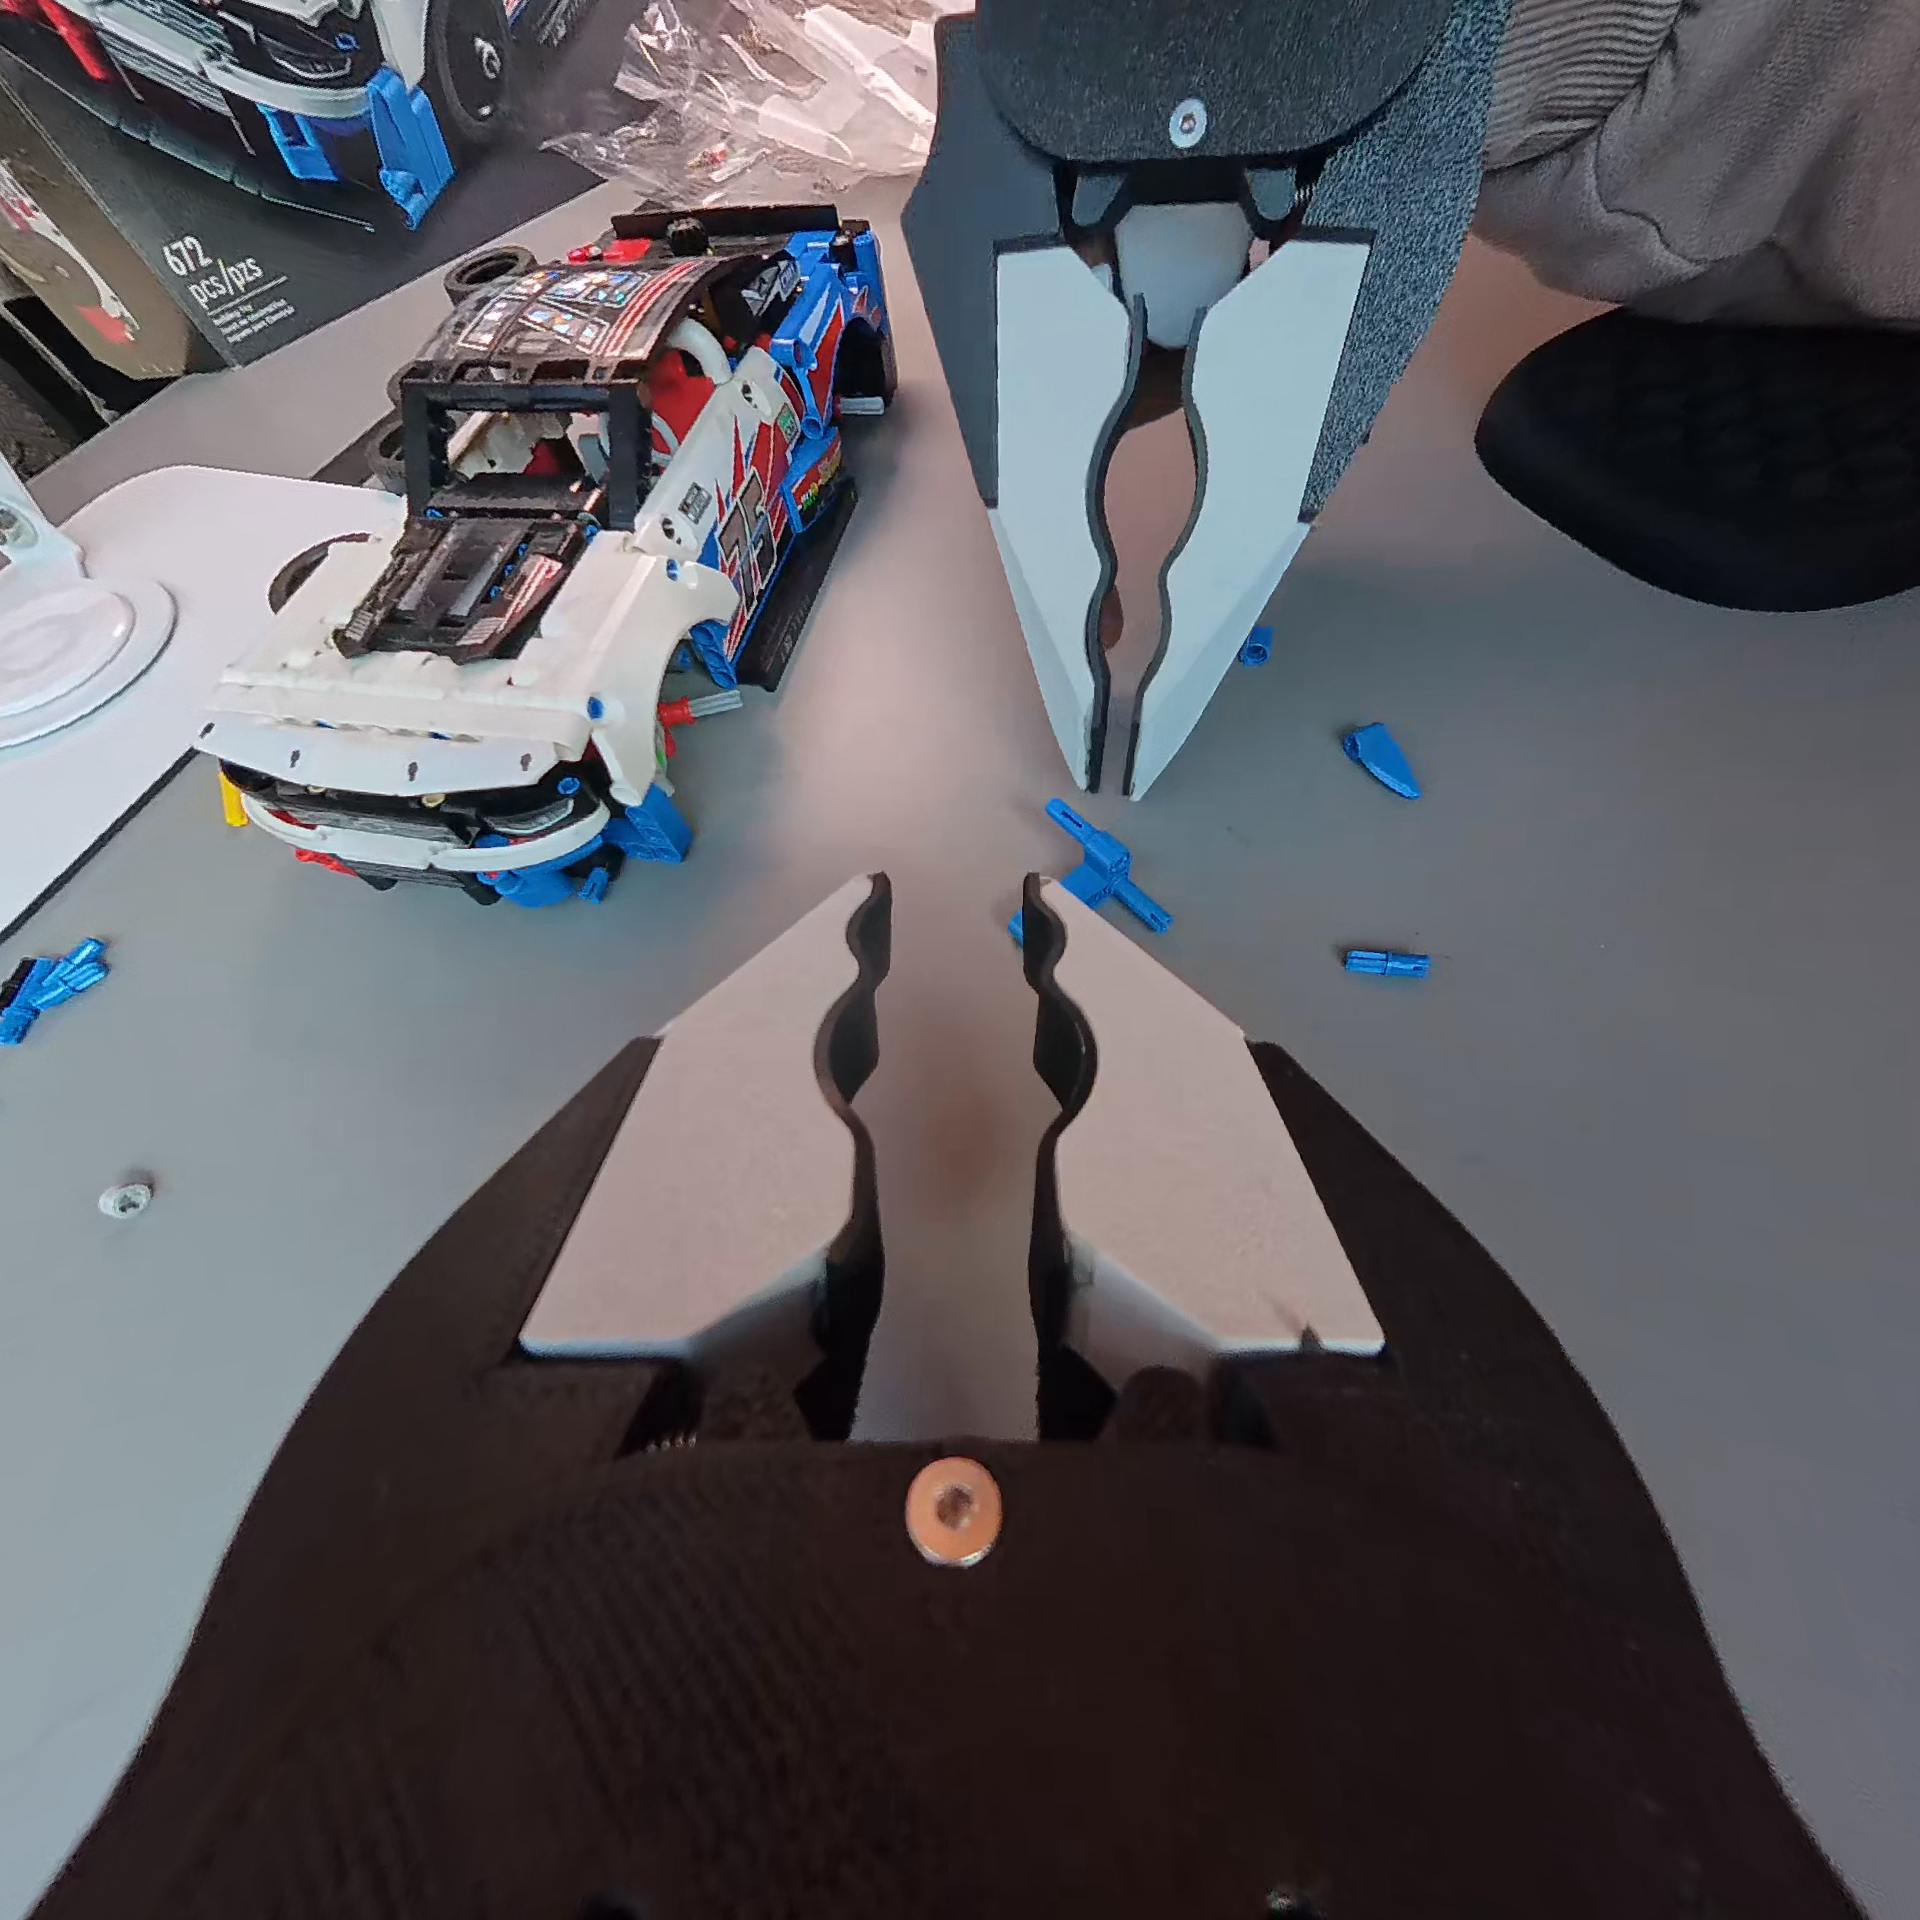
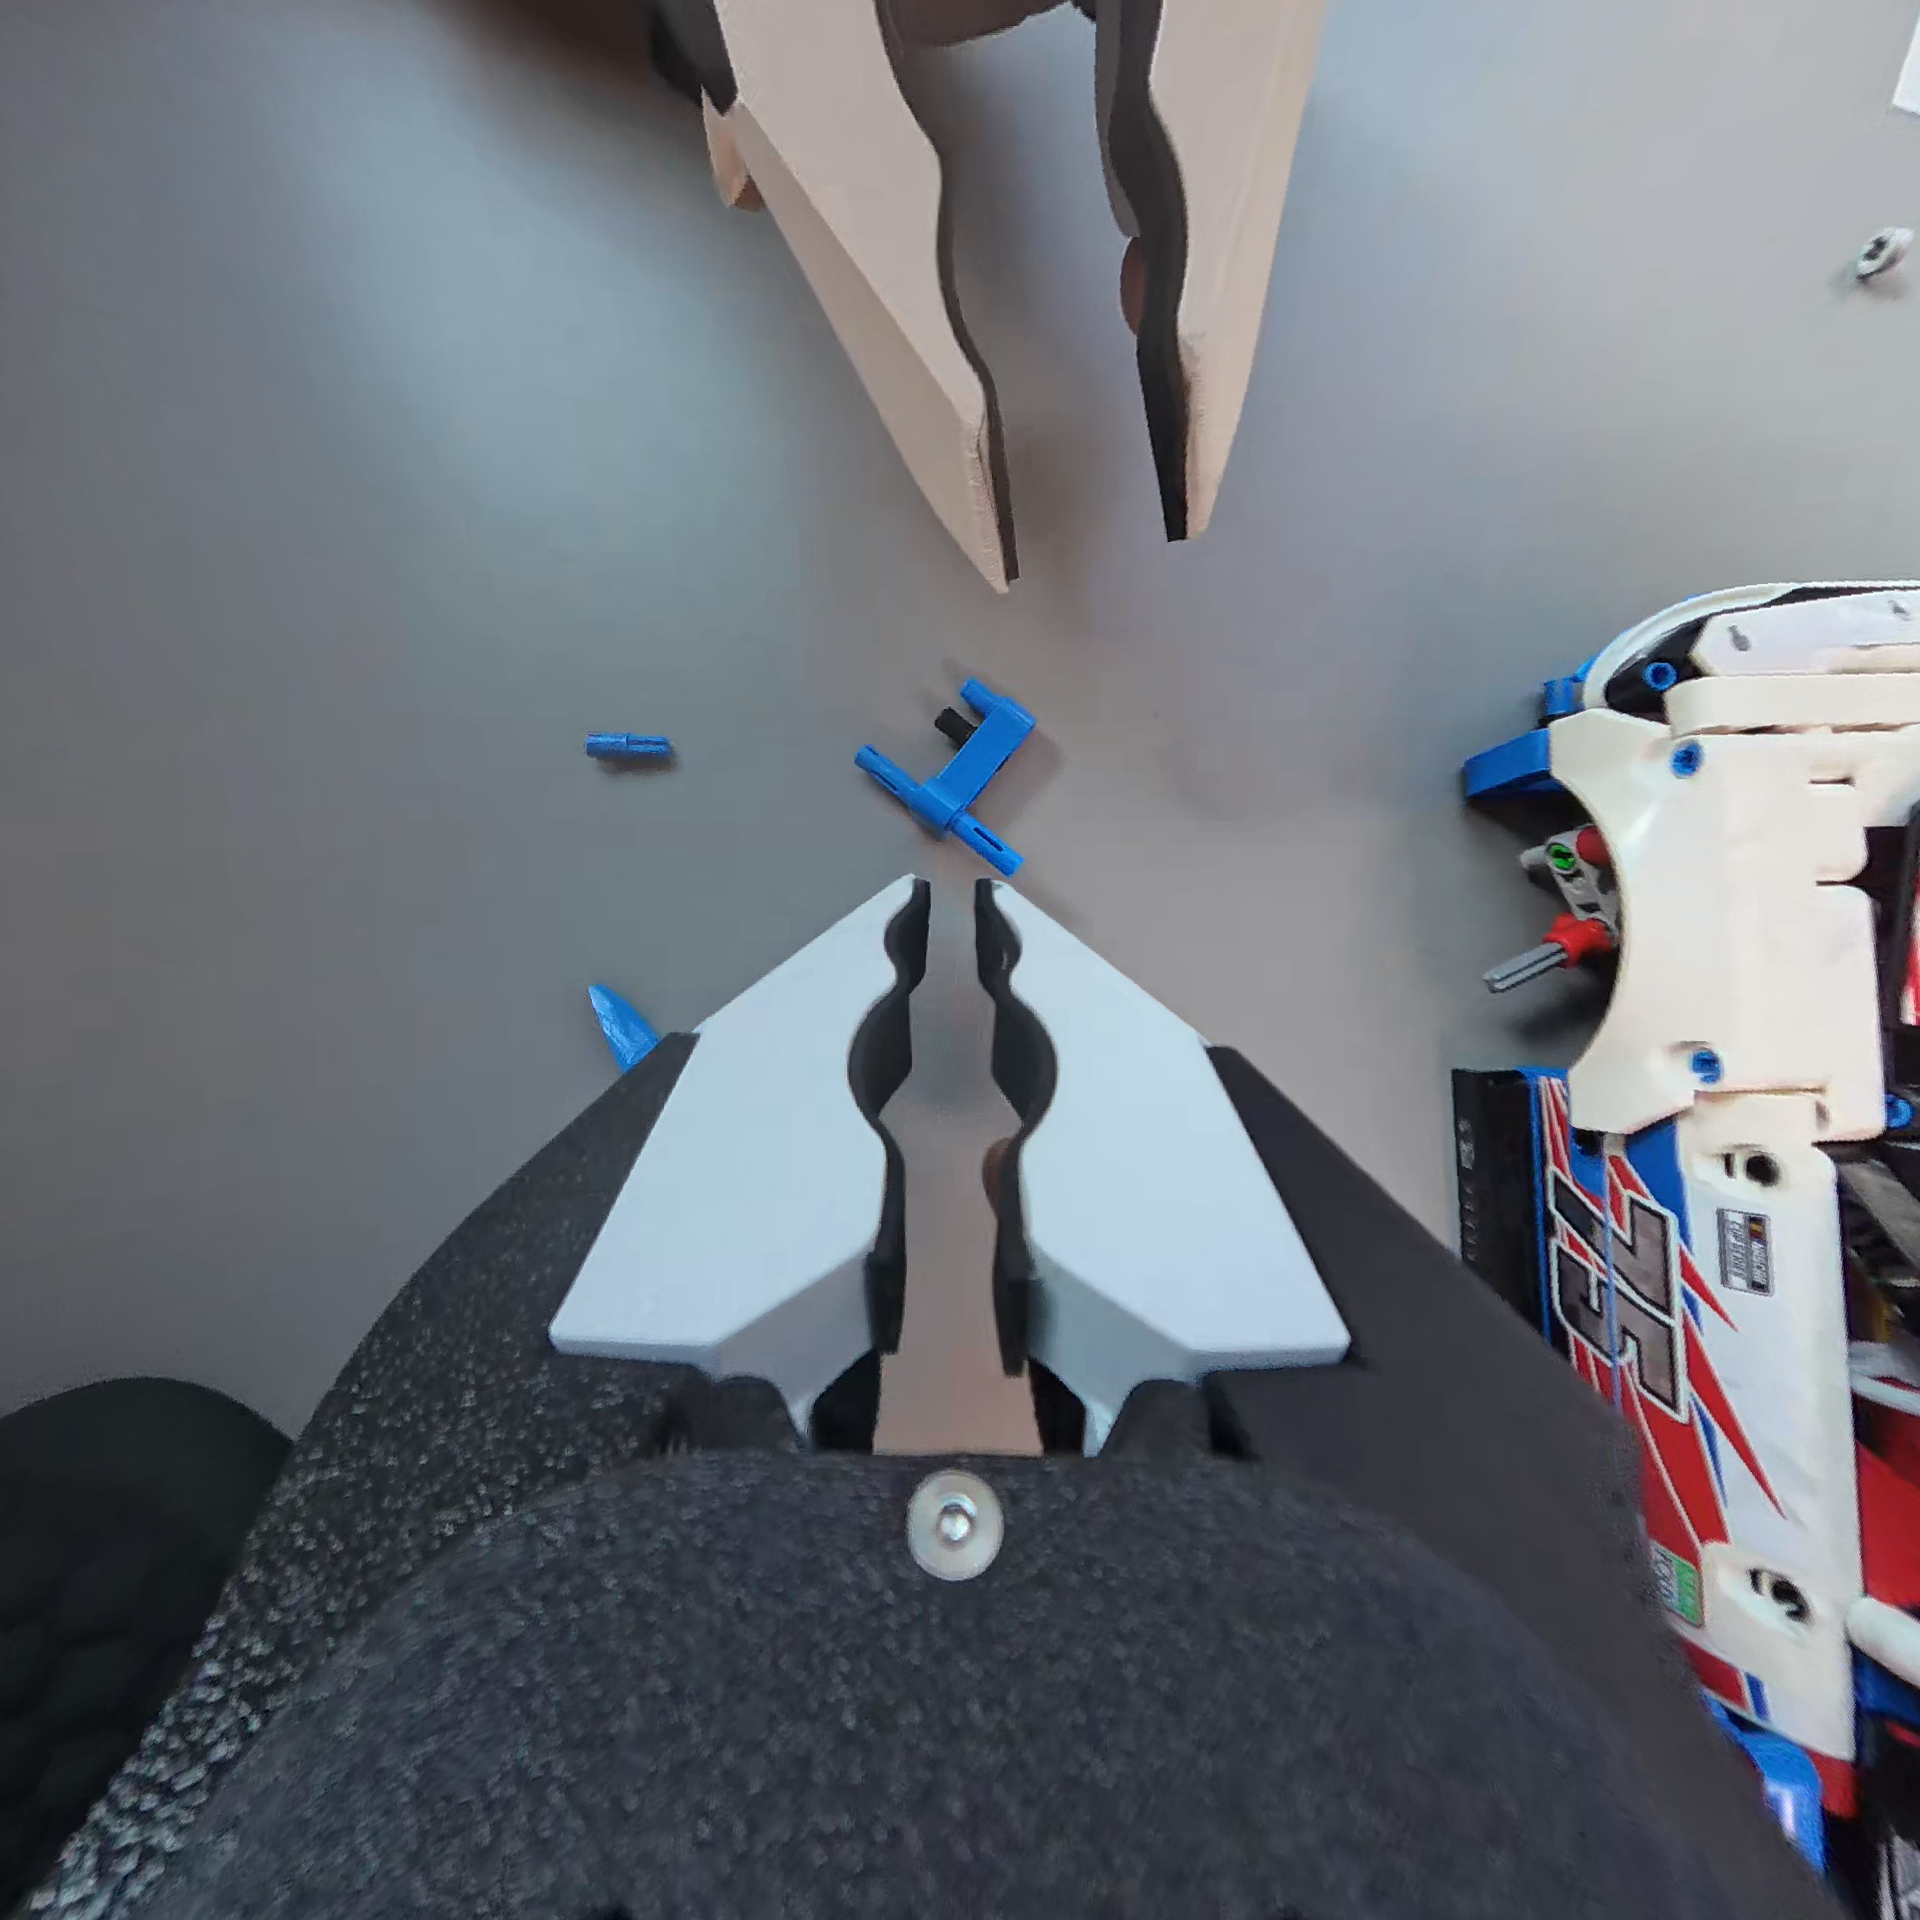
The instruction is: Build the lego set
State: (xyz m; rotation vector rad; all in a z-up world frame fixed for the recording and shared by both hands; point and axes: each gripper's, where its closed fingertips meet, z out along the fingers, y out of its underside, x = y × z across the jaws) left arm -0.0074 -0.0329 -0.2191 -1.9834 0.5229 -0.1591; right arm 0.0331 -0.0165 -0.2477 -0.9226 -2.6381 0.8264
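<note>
A partly built white, blue and red Lego race car point(image 1: 582, 540) stands on the grey table point(image 1: 364, 1195); it also shows at the right in the right wrist view point(image 2: 1714, 1039). A small blue subassembly with pins point(image 1: 1101, 868) lies between the two grippers, also in the right wrist view point(image 2: 961, 769). My left gripper point(image 1: 956, 894) is open and empty, just short of it. My right gripper point(image 2: 953, 894) faces it from the other side, jaws a narrow gap apart, empty; in the left wrist view point(image 1: 1112, 790) its tips hover just above the piece. The left gripper point(image 2: 1091, 561) shows at the top.
Loose blue parts lie around: a pin point(image 1: 1387, 963), a curved piece point(image 1: 1382, 758), a small pin point(image 1: 1255, 646) and a cluster at the left point(image 1: 52, 982). A small clear part point(image 1: 127, 1197), the set box point(image 1: 208, 156), plastic bags point(image 1: 779, 94) and a white pad point(image 1: 104, 582) are also here. There is about 6 centimeters between the tips of the two grippers. Between my right fingertips and the curved piece point(image 1: 1382, 758) there is roughly 7 centimeters. It turns up in the right wrist view point(image 2: 625, 1029) as well.
</note>
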